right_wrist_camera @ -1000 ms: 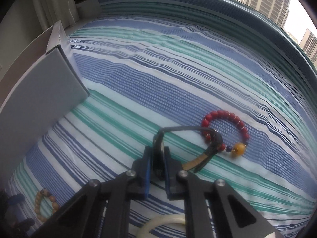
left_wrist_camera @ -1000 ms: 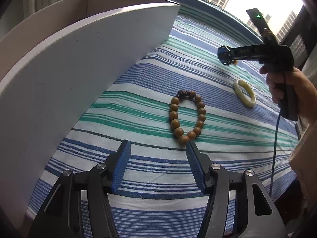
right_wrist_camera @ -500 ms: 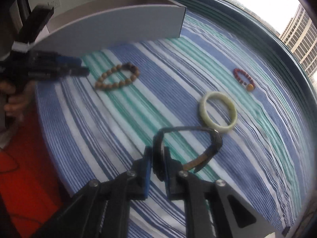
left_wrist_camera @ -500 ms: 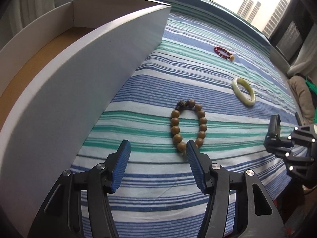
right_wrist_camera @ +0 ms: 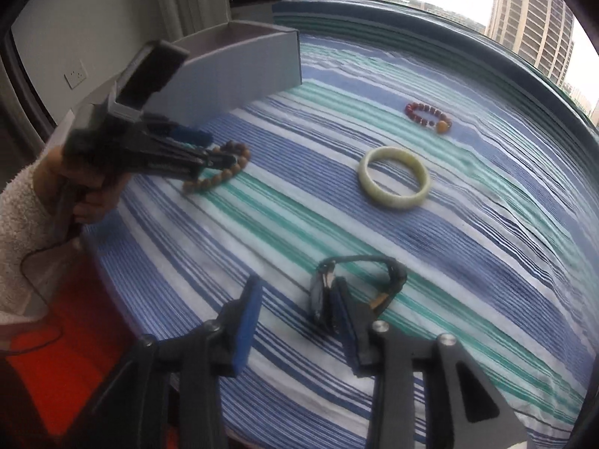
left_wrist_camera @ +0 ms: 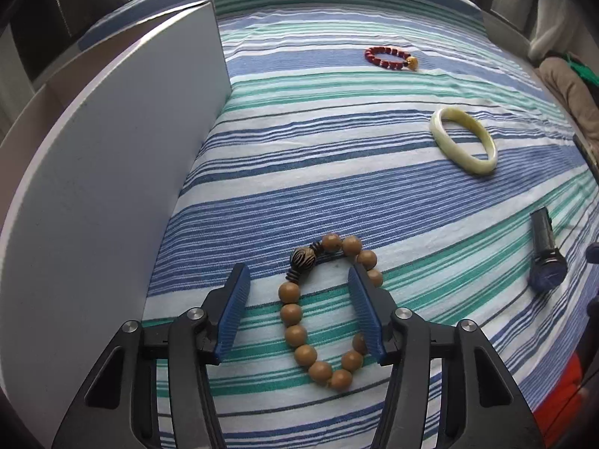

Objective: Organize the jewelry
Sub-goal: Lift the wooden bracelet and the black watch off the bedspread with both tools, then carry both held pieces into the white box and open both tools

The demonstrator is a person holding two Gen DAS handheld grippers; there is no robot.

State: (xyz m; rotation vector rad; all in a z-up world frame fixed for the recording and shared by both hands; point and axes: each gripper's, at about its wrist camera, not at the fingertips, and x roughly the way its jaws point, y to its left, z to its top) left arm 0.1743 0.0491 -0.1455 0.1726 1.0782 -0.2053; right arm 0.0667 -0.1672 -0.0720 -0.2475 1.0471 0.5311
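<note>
Left wrist view: left tongs (left_wrist_camera: 297,299) spread wide, low over the striped cloth (left_wrist_camera: 337,172) on the desk. Wooden bead bracelet (left_wrist_camera: 329,310) lies flat on the cloth; its left run of beads sits in the gap between the fingers, its right run passes under or behind the right blue pad, contact unclear. Dark patterned bead at the top of the loop. White box (left_wrist_camera: 112,187) wall stands upright just left of the tongs. Pale green bangle (left_wrist_camera: 464,140) lies flat further off to the right, well apart from the beads. Red bead bracelet (left_wrist_camera: 389,58) with an amber bead lies at the far side. Watch (left_wrist_camera: 546,254) at the right edge, dark strap on the cloth, partly cut off.

Right wrist view: right tongs (right_wrist_camera: 295,310) spread apart, nothing pinched. Watch (right_wrist_camera: 355,284) stands on edge on the cloth, its face right against the right finger, strap looping away behind; frame blurred, so whether it touches cannot be told. Bangle (right_wrist_camera: 393,177) lies flat mid-cloth, red bracelet (right_wrist_camera: 428,116) beyond it. Left tongs (right_wrist_camera: 217,149) visible at left, held by a hand (right_wrist_camera: 93,194), tips over the wooden bracelet (right_wrist_camera: 221,176). Box (right_wrist_camera: 239,63) behind them, open top.
</note>
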